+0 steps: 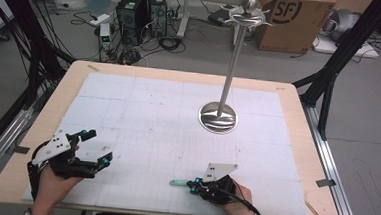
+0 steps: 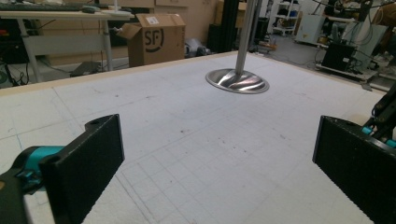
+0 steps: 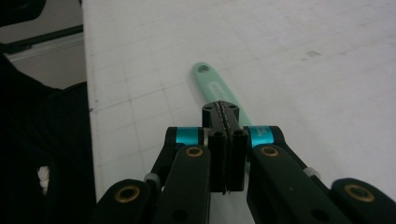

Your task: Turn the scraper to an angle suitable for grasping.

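A mint-green flat handle [image 1: 177, 182] with a hole at its end lies on the white gridded mat [image 1: 153, 115] near the front edge. In the right gripper view the handle [image 3: 212, 84] runs out from under the tips of my right gripper [image 3: 220, 109]. That gripper [image 1: 190, 184] is shut, pads pressed together, and the handle lies flat beneath both jaws, not between them. Whether the tips touch it I cannot tell. My left gripper [image 1: 100, 145] rests at the front left, open with nothing between its jaws [image 2: 217, 158].
A steel stand with a round base [image 1: 218, 117] and a tall pole stands on the mat right of centre; its base [image 2: 237, 80] lies ahead of the left gripper. Cardboard boxes [image 1: 294, 18], computers and cables sit on the floor beyond the table.
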Demonstrator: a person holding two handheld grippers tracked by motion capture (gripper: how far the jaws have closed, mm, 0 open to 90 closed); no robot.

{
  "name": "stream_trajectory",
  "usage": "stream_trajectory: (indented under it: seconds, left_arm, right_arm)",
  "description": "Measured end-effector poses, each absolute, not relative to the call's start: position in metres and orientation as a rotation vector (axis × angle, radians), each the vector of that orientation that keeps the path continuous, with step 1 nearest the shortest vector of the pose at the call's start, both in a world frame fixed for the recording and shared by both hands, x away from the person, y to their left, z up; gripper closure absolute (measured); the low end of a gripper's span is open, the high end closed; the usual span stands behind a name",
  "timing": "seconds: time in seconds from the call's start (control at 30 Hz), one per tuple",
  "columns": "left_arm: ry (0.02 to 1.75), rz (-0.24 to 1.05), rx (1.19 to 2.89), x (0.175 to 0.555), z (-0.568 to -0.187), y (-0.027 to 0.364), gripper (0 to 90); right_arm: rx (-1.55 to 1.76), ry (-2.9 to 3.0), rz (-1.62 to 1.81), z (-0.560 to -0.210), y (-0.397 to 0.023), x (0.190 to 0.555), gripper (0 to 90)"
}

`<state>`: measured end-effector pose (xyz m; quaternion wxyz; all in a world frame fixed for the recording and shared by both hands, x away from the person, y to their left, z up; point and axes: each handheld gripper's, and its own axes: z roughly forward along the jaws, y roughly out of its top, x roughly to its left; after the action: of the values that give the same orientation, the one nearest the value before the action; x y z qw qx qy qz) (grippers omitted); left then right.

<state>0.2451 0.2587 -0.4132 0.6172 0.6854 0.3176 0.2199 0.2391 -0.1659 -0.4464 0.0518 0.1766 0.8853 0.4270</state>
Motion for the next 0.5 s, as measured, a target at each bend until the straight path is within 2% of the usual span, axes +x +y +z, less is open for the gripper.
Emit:
stream_trajectory:
  seconds: [0.23, 0.5]
  left_arm:
    - [0.734, 0.510, 1.576, 0.245, -0.413, 0.260, 2.6]
    - [0.738, 0.521, 1.572, 0.244, -0.411, 0.263, 2.6]
  right_arm:
    - [0.512, 2.702, 1.248, -0.449, -0.150, 0.247, 90.0]
    - [0.626, 2.692, 1.253, -0.450, -0.145, 0.277, 90.0]
